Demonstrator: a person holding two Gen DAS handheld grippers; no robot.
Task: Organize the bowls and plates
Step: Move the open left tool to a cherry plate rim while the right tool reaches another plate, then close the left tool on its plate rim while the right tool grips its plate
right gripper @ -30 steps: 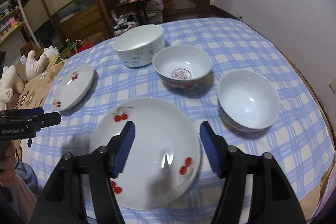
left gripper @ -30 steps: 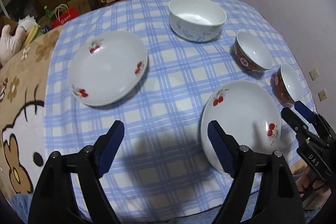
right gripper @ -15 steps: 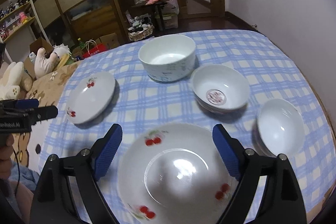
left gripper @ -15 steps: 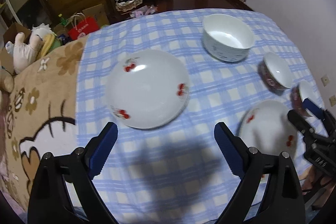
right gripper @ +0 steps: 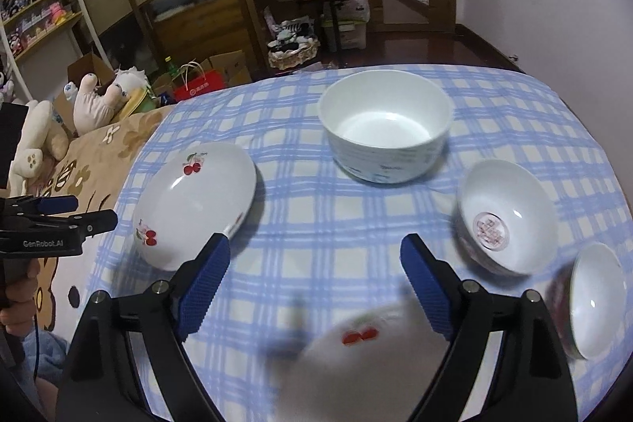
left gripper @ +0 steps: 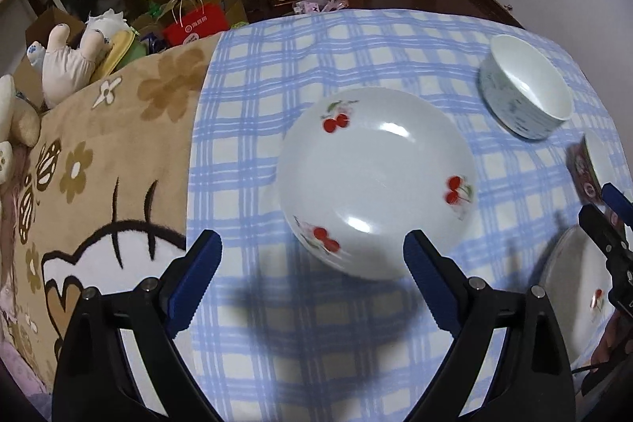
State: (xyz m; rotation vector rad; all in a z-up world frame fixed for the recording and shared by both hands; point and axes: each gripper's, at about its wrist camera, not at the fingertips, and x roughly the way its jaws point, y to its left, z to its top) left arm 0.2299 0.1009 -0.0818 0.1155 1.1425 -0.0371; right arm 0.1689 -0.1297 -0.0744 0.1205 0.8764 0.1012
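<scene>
As both open tongs retreated, the far cherry plate [left gripper: 376, 180] centred.

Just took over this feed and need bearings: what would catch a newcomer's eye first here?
Two white ceramic cherry-print plates: the far cherry plate ahead of the open left hand-held gripper, the near cherry plate blurred below the open right hand-held gripper. Behind them on the blue-checked tablecloth stands a large deep white bowl, two small red-sided bowls to its right.

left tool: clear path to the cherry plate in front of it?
Probably yes. The left tool is open and empty, and the cherry plate lies flat just ahead on the checked cloth, with nothing between. The right tool is off to the side.
</scene>
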